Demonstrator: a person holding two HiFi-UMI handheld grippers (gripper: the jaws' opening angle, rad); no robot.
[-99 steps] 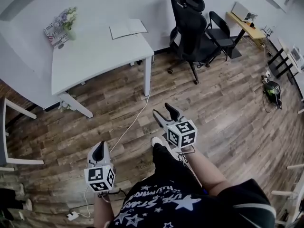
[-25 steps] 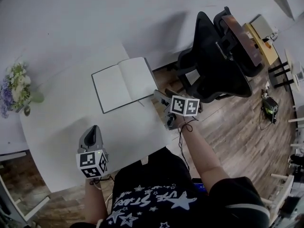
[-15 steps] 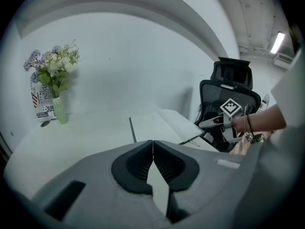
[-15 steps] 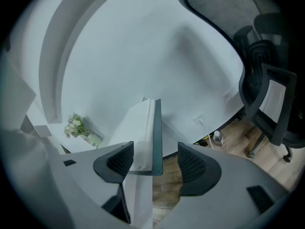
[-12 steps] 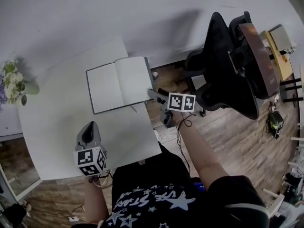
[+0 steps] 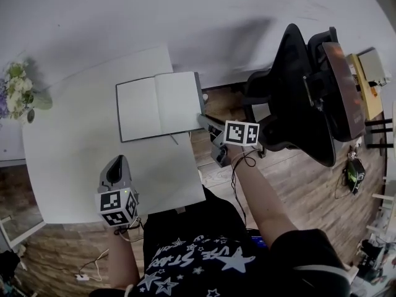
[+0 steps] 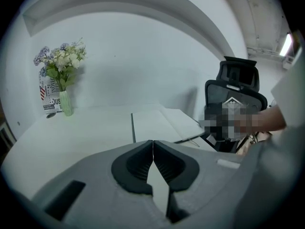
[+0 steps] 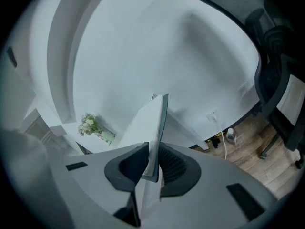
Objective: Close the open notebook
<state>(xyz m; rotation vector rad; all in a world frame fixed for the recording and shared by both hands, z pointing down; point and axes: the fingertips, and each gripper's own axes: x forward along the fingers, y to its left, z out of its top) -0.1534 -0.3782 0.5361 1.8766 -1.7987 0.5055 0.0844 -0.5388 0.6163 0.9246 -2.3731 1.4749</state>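
Notebook [image 6: 158, 106]: lies open, two blank white pages facing up, with a thin dark cover showing as a rim along the outer edges.
Spine: a fold runs down the middle, and the left page looks slightly greyer than the right.
Strand [image 6: 174, 139]: a thin dark line sticks out from the near edge close to the fold (ribbon or pen, too small to tell).
Where it sits: on the far right part of the white surface [image 6: 80, 166], with its right edge at the surface's right edge, next to the wall.
Right tongs [image 8: 153, 149]: the jaws have just been closing and now clamp the notebook's right-hand edge, so white pages and dark cover stand between the ribbed pads.
Left tongs [image 7: 152, 144]: the jaws are pressed together with nothing between them (only the pale surface shows below), held over the near part of the surface, well apart from the notebook.
Vase of flowers [image 6: 18, 98]: at the surface's far left corner, well apart from the notebook.
Office chair [image 6: 309, 98]: black, standing on the wooden floor [image 6: 297, 184] just right of the surface.
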